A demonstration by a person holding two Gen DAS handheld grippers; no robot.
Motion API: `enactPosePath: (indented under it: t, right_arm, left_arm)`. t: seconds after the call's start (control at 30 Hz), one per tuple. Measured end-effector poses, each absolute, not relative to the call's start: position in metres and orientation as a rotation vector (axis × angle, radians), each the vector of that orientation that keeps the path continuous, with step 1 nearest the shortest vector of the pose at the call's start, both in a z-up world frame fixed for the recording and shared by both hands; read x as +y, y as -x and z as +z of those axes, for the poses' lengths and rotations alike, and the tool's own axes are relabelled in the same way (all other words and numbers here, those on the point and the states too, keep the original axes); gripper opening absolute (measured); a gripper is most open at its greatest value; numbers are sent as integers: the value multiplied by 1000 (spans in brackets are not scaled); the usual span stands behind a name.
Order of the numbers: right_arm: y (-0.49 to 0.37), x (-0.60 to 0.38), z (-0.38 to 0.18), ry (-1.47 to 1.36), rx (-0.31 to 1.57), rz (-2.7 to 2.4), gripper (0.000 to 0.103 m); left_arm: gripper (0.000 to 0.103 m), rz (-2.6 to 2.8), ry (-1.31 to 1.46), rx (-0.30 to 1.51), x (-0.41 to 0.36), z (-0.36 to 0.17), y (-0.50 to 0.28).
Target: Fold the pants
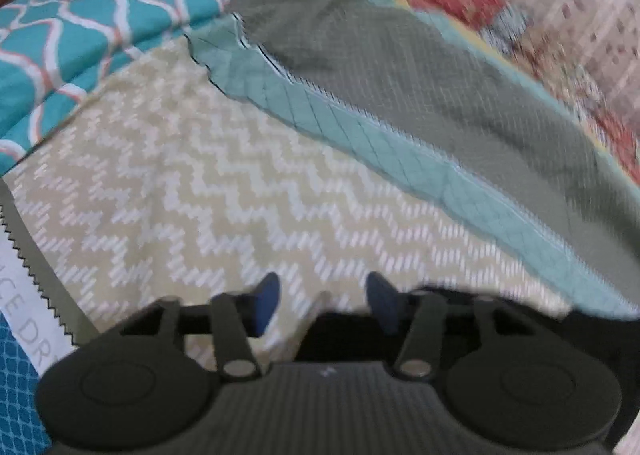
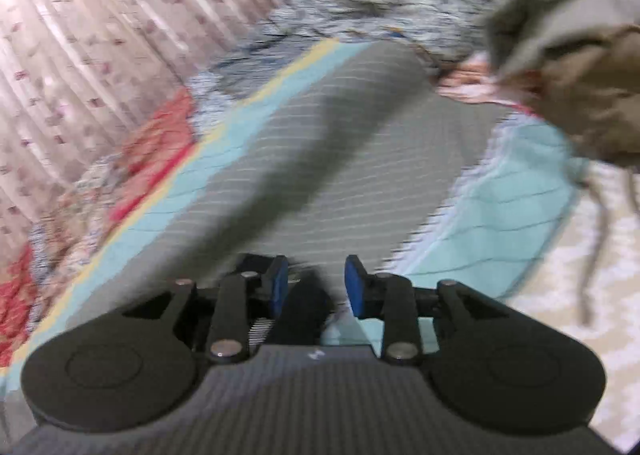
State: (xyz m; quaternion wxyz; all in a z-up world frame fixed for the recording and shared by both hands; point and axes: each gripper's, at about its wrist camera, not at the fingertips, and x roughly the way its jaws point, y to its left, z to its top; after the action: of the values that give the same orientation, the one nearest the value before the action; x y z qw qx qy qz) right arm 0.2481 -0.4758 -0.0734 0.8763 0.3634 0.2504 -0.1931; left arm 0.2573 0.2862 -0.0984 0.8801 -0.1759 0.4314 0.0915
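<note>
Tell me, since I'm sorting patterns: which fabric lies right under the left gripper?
The beige chevron fabric lies under the open left gripper. The teal lattice fabric sits farther back left, the grey pants off right.

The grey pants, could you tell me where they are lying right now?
The grey pants lie along a teal quilt strip, right of the beige chevron cover in the left wrist view, directly ahead of the open right gripper.

Counted: one pair of grey-green pants [image 1: 420,87] lying flat. Two grippers, left gripper [image 1: 322,295] and right gripper [image 2: 316,283], each with two blue pads. One heap of grey-tan clothing [image 2: 572,55].
</note>
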Motion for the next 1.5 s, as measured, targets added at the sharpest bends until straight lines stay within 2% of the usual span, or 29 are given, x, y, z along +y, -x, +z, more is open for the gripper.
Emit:
enactPosePath:
  t: [0.07,0.2,0.27,0.33,0.53,0.63,0.67,0.73,0.8,0.83,1.03,1.27,1.5]
  right_arm:
    - [-249,-473,-86,-811,536,-391,35]
    - [-271,-444,-104,-841,575,-349,43]
    - [-285,-431,-109,-823,618,-317,43]
    - [-298,-423,-105,-761,672,-318,6]
    - [-233,-455,-58,-717,468,-519,7]
    - [-223,-477,-82,-714,617,-560,8]
    - [-223,-483,-93,-738,686,-538,15]
    - [-206,-497,-100,-858,641,-518,14]
    - [-190,-501,-93,-927,582,-530,36]
    - [-183,-497,-87,-911,554,-536,38]
    - [-139,-459,-49,-752,506,-425,38]
    - [-99,-394,-32,-685,609,-99,39]
    - [-104,-376,-16,-591,671,-88,41]
  left_arm:
    - [78,197,373,927,285,-108,-256]
    - [81,216,448,944,287,-120,-257]
    - [82,238,456,950,286,-124,-259]
    - [82,254,432,958,282,-123,-263]
    - [82,263,391,966,278,-127,-269]
    - [82,275,364,974,273,-130,-274]
    - [81,277,356,975,271,-129,-275]
    - [79,272,364,978,272,-124,-273]
    - [77,267,412,959,279,-114,-266]
    - [77,269,435,940,284,-109,-261]
    - [78,258,459,863,305,-75,-226]
    - [84,199,468,897,306,-77,-186]
    - [87,170,373,952,296,-74,-220]
